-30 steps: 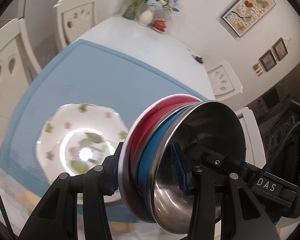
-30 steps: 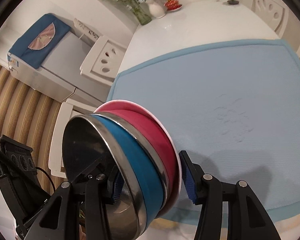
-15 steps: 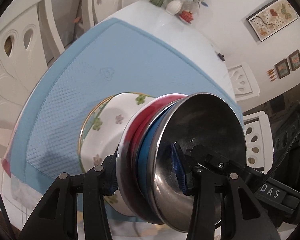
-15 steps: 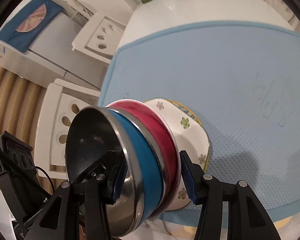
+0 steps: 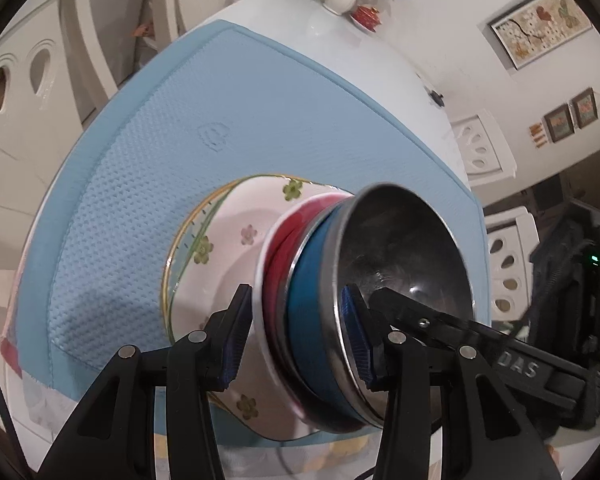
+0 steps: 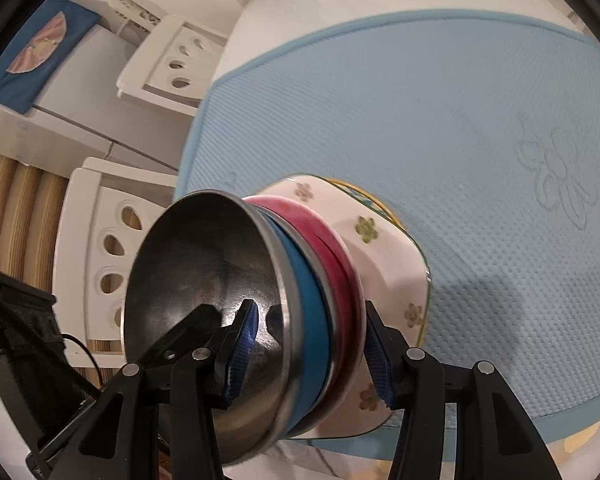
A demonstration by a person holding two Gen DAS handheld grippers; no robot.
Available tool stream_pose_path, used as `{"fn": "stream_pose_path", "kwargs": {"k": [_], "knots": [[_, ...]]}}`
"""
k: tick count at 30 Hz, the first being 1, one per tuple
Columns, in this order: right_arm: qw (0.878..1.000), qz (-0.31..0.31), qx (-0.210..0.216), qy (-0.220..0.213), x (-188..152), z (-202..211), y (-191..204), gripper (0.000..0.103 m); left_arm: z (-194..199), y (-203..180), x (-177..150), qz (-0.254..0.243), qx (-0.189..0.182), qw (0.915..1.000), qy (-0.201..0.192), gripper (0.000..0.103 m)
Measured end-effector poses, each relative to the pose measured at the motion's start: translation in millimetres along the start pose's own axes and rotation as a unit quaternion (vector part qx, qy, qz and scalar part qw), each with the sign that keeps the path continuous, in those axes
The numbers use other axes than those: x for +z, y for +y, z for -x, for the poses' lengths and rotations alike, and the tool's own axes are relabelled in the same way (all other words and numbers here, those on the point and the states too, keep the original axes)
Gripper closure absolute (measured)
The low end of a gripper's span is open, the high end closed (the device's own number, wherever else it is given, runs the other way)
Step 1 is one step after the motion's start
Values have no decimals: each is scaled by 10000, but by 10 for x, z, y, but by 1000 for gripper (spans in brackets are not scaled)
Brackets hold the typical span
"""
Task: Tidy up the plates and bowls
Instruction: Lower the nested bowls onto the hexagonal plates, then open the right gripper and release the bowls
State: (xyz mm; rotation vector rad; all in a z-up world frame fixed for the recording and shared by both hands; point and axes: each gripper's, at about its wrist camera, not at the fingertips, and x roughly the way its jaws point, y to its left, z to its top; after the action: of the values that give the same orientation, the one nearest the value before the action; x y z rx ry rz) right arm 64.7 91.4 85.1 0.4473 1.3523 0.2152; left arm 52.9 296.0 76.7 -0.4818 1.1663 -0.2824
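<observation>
The left gripper point(image 5: 296, 340) and the right gripper point(image 6: 308, 354) each grasp the rim of the stack of bowls point(image 5: 340, 300) from opposite sides, one finger inside the steel bowl point(image 6: 204, 280) and one outside the red bowl point(image 6: 320, 240). The stack sits in the flowered plate point(image 5: 228, 240), which lies on the blue mat point(image 6: 440, 120) on the surface.

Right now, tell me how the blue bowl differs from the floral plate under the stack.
The blue bowl is round and plain blue with a steel rim; the floral plate is squarish, white, with small flowers and a gilt edge. The blue bowl sits clamped in the stack by the left gripper and right gripper; the floral plate lies on the blue mat. The plate spreads wider than the bowl.
</observation>
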Motion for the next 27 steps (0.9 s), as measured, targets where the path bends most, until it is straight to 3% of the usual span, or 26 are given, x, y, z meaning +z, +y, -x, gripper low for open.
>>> {"fn": "stream_pose_path", "kwargs": {"k": [5, 10, 13, 17, 19, 21, 23, 27], "knots": [[9994, -253, 223, 71, -18, 17, -108, 53, 58, 27, -12, -121, -119, 9998, -82, 62], [9997, -152, 182, -55, -68, 188, -99, 53, 212, -49, -23, -433, -31, 9986, -301, 61], [9998, -25, 109, -141, -105, 344, -57, 53, 389, -96, -45, -656, 126, 9955, -670, 61], [9961, 474, -292, -691, -128, 746, 77, 53, 786, -236, -6, -1020, 120, 9849, -1392, 59], [9897, 782, -562, -1060, -178, 1015, 186, 51, 1020, -367, -8, -1331, 86, 9754, -1756, 58], [9834, 976, -734, -1343, -271, 1249, 304, 47, 1240, -507, -45, -1729, 127, 9622, -2103, 51], [9818, 979, -800, -1418, -361, 1365, 365, 47, 1385, -587, -96, -2004, 173, 9520, -2310, 42], [9825, 788, -822, -1474, -638, 1519, 413, 47, 1616, -675, -226, -2310, 216, 9413, -2454, 42]]}}
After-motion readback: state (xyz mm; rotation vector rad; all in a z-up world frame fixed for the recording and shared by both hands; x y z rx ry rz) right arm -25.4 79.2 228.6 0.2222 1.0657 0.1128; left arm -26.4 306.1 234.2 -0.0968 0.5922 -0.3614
